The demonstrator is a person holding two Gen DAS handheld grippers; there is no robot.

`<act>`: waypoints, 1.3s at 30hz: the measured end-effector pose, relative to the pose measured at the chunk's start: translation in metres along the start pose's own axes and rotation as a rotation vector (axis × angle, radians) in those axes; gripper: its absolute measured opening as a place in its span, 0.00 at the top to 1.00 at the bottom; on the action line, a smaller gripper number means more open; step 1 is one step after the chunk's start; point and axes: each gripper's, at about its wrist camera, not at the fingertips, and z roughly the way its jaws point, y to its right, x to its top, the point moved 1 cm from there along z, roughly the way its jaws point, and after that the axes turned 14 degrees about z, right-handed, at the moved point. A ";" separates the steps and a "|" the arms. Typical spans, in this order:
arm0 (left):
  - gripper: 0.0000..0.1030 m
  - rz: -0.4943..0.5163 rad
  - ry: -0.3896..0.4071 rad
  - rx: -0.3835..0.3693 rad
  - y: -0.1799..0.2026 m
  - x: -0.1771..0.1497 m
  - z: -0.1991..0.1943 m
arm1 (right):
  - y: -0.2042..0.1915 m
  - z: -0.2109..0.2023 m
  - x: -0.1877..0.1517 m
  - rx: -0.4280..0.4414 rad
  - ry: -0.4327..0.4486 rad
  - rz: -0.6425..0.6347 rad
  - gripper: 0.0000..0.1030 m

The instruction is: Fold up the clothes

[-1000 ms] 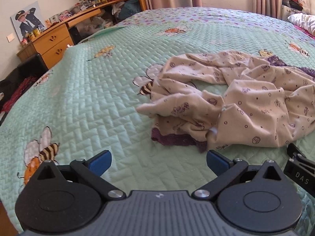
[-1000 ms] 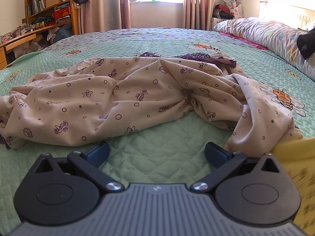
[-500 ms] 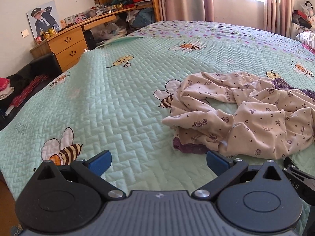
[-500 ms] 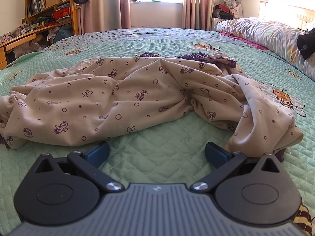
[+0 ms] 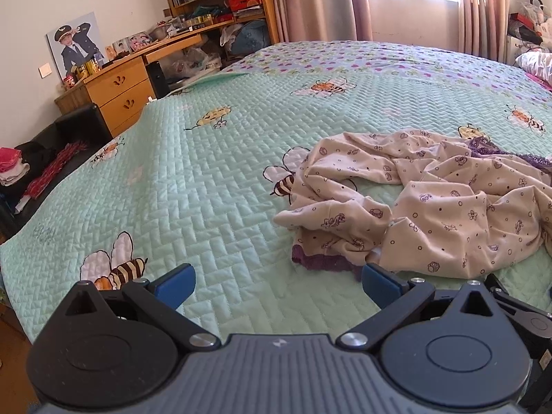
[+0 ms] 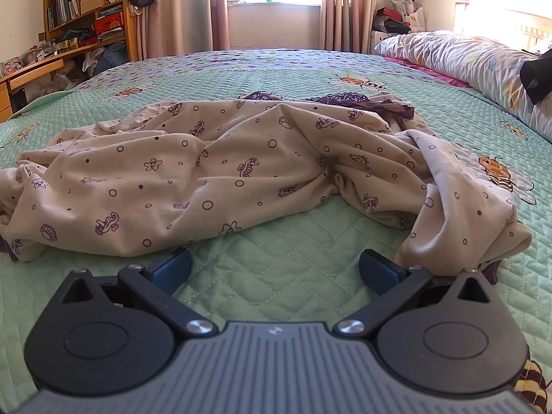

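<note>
Right wrist view: cream garment (image 6: pixel 241 172) with purple prints and lace trim lies crumpled mid-frame on green bee-print quilt (image 6: pixel 283 262) — pillow (image 6: pixel 465 55) upper right, shelves (image 6: pixel 86 10) upper left. Right gripper (image 6: pixel 274 269) spread wide, empty, just short of it. Left gripper (image 5: pixel 276 284) likewise spread — cloth at centre right.

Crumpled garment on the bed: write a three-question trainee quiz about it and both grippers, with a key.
1. True or false: the left gripper is shut on the garment.
2. Multiple choice: the garment's trim is A) purple lace, B) red ribbon, C) plain white.
3. Fill in: the garment lies crumpled on a green quilt printed with ____.

Key: 1 false, both it and the right gripper are open and hold nothing; 2 A; 3 bees.
</note>
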 end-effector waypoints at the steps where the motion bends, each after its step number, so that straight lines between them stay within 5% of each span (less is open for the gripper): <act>1: 0.01 0.003 -0.002 0.003 0.001 0.000 0.001 | 0.000 0.000 0.000 0.000 0.000 0.000 0.00; 27: 0.01 -0.035 -0.020 0.034 -0.006 0.004 0.018 | 0.000 0.000 0.000 0.000 0.000 0.000 0.00; 39: 0.01 -0.054 -0.033 -0.009 -0.010 -0.008 0.019 | 0.000 0.000 0.000 -0.001 0.000 0.000 0.00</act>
